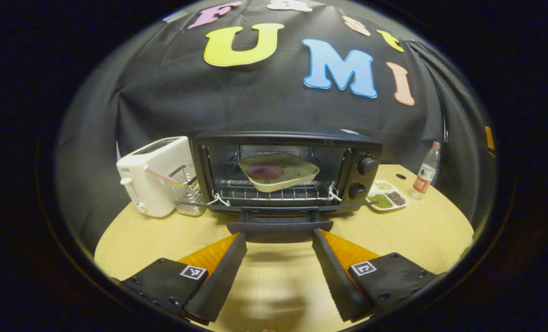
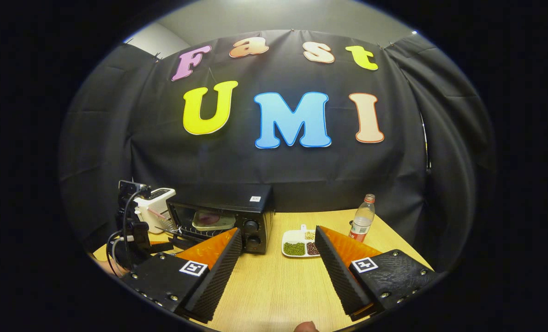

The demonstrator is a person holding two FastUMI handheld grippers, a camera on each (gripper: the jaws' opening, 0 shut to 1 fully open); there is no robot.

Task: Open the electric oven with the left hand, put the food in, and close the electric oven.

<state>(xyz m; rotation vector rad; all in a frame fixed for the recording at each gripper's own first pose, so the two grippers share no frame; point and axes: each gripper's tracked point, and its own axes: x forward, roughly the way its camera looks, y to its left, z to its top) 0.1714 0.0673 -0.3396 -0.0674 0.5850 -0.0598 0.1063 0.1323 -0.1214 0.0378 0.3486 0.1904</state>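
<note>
White toaster (image 1: 156,182) sits leftmost on our wooden table (image 1: 417,230); beside it, the black electric oven (image 1: 285,173) stands with door (image 1: 279,227) lowered, a tray of food (image 1: 277,171) on its rack. Right of it lie a divided dish (image 1: 388,195) and bottle (image 1: 426,171). Our left gripper (image 1: 278,240) and right gripper (image 2: 277,240) both gape, holding nothing.

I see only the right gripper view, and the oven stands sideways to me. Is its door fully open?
Observer: Yes. In the left gripper view the oven door lies folded down flat.
Operator: Is the food inside?
Observer: A tray with a dark round piece of food sits on the wire rack.
Operator: And the left hand-held gripper?
Observer: It is open, its tips flanking the door's front edge.
</note>
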